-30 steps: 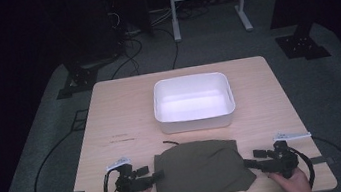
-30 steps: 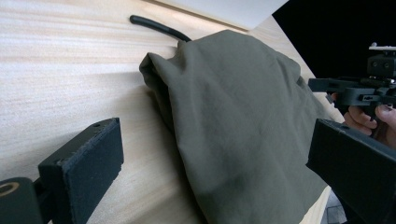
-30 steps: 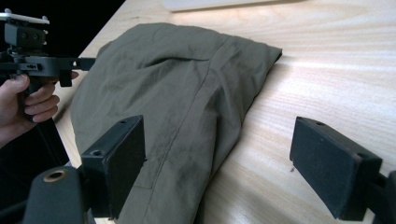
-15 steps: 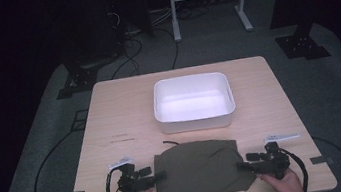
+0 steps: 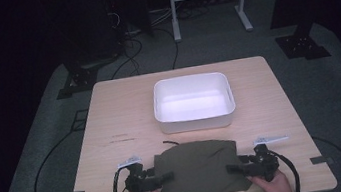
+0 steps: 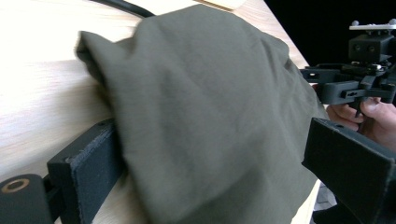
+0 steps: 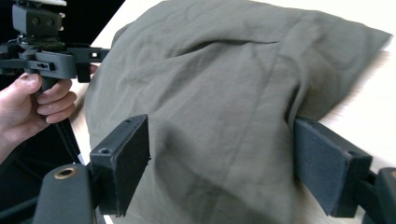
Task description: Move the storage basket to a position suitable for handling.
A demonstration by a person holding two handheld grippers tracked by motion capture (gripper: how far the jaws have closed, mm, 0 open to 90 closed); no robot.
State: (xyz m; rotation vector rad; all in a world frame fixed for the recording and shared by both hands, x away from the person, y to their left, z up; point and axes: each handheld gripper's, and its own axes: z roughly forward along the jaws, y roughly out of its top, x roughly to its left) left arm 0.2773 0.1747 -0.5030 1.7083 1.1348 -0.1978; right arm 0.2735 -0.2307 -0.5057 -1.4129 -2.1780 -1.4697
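An olive-green cloth (image 5: 199, 167) lies crumpled near the front edge of the wooden table (image 5: 120, 113). My left gripper (image 5: 167, 177) lies level at the cloth's left edge, jaws wide. In the left gripper view the cloth (image 6: 205, 116) bulges between them, against one jaw and short of the other. My right gripper (image 5: 231, 168) reaches in over the cloth's right edge. Its jaws have just been closing a little, but they still stand wide around a fold of cloth (image 7: 224, 93) without pinching it. Each gripper view shows the other hand's gripper beyond the cloth.
A white rectangular bin (image 5: 196, 117) stands behind the cloth at mid-table. A short black cord (image 5: 170, 143) lies just behind the cloth's back left edge. Bare wood stretches to the left and right of the bin. Cables trail off the front corners.
My right gripper has slid leftward from beside the cloth onto its right edge. The left gripper has stayed put and the cloth has barely shifted.
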